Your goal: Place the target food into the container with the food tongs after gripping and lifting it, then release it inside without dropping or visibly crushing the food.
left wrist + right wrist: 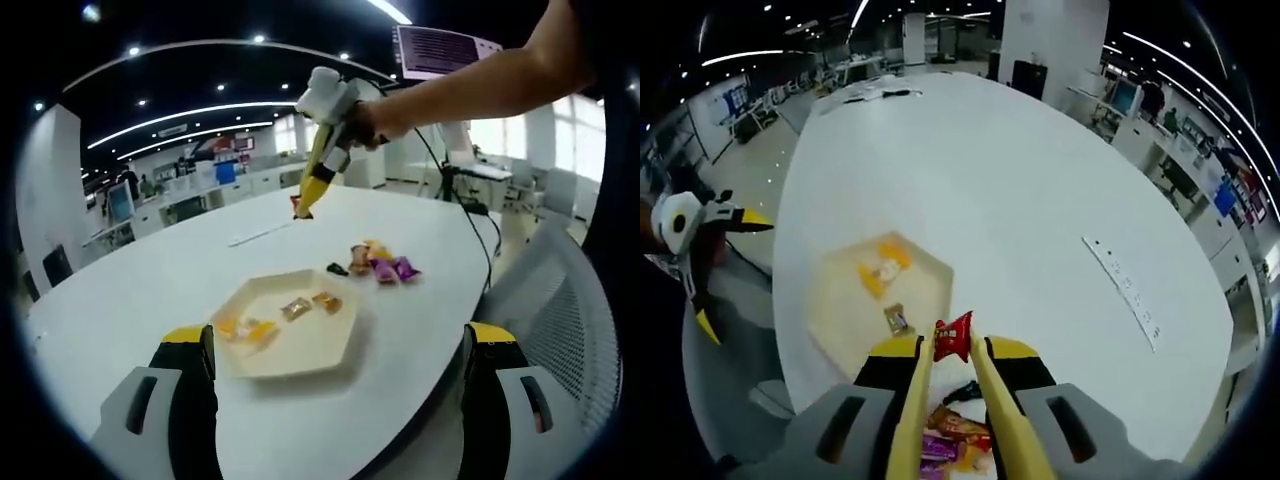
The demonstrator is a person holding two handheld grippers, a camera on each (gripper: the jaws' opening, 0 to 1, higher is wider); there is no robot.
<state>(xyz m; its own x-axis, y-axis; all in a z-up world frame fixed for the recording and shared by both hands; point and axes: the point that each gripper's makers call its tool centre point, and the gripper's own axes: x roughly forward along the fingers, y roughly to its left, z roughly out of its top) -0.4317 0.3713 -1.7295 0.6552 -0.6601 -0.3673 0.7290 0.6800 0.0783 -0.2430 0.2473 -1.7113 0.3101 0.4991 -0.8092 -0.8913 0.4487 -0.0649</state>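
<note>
Red and crinkly, the snack packet (953,337) sits pinched between the yellow tong tips of the right gripper (952,345), lifted above the white table (1040,200), just beside the tray (840,300) in the lower middle of the right gripper view. Carry it level over the pale hexagonal tray, lower, then ease the squeeze gently. Glossy wrapped sweets (385,265) lie loose beside the tray. The left gripper (340,345) stands spread, empty.

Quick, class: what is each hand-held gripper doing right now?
Left hand-held gripper: open, holding nothing, above the tray.
Right hand-held gripper: tongs closed on a red snack packet, lifted above the table.
</note>
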